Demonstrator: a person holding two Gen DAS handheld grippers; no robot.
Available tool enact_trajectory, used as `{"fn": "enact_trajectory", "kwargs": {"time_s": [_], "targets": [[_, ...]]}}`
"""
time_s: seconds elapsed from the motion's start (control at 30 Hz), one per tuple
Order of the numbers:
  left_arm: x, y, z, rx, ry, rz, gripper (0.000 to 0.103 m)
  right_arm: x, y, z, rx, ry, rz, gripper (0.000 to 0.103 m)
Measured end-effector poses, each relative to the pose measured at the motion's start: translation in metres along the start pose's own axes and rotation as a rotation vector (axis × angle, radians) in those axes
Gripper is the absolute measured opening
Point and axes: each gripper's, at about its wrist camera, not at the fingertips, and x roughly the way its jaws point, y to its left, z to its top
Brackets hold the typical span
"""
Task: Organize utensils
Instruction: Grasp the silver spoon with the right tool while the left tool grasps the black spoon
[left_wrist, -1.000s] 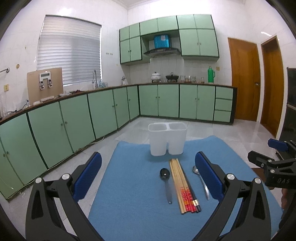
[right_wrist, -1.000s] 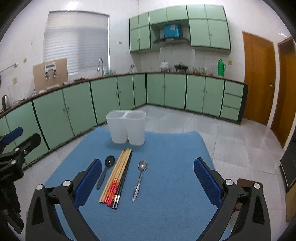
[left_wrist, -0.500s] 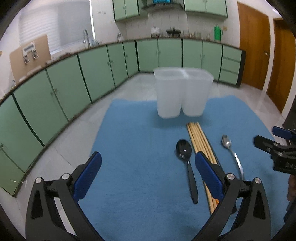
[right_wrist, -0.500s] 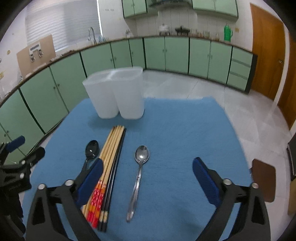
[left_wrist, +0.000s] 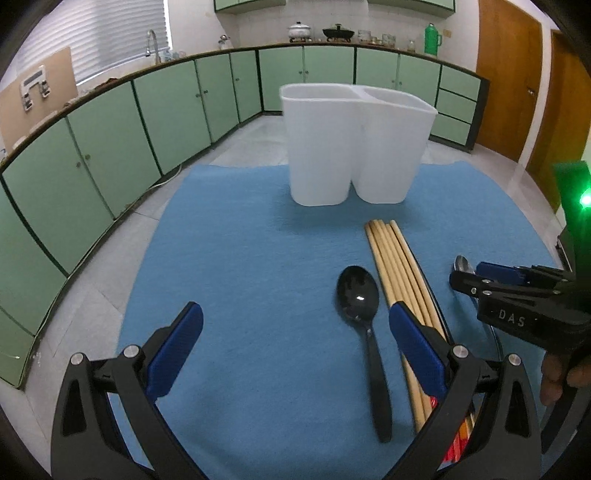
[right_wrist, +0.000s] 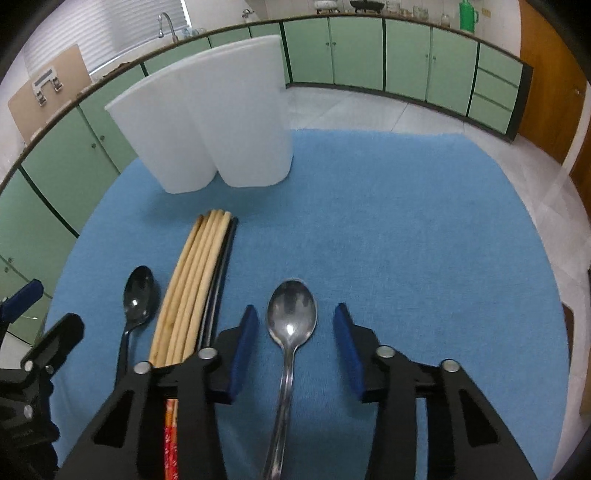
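With its fingers spread wide and gripping nothing, the right gripper (right_wrist: 291, 350) is straddling the steel spoon (right_wrist: 290, 332) lying low in the frame, while the left gripper (left_wrist: 293, 354) is hovering equally released, so the thin handle is risking slipping flat against the blue mat (right_wrist: 406, 221).

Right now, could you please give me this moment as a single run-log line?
right gripper: open, straddling steel spoon | left gripper: open, by black spoon | chopsticks on mat | white holder: contents unseen
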Motion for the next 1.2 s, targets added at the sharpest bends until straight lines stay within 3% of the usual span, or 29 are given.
{"fn": "enact_trajectory", "kwargs": {"time_s": [0.17, 0.47, 0.83, 1.0, 1.07, 1.2], "targets": [[0.021, -0.011, 0.007, 0.001, 0.026, -0.022, 0.098, -0.002, -0.004, 0.001, -0.014, 0.001, 0.014, 0.028], [0.051, -0.022, 0.021, -0.003, 0.068, 0.011, 0.098, -0.001, -0.010, 0.003, -0.005, -0.005, 0.027, 0.028], [0.078, -0.016, 0.034, -0.045, 0.131, 0.003, 0.098, -0.001, -0.003, -0.001, -0.033, -0.017, 0.015, 0.029], [0.083, -0.016, 0.039, -0.063, 0.132, -0.008, 0.097, 0.001, -0.002, 0.004, -0.031, 0.005, 0.029, 0.035], [0.082, -0.016, 0.038, -0.065, 0.129, -0.019, 0.090, 0.003, -0.002, 0.008, -0.030, 0.020, 0.034, 0.036], [0.079, -0.018, 0.043, -0.054, 0.121, -0.056, 0.063, 0.006, 0.001, 0.015, -0.046, 0.044, 0.012, 0.028]]}}
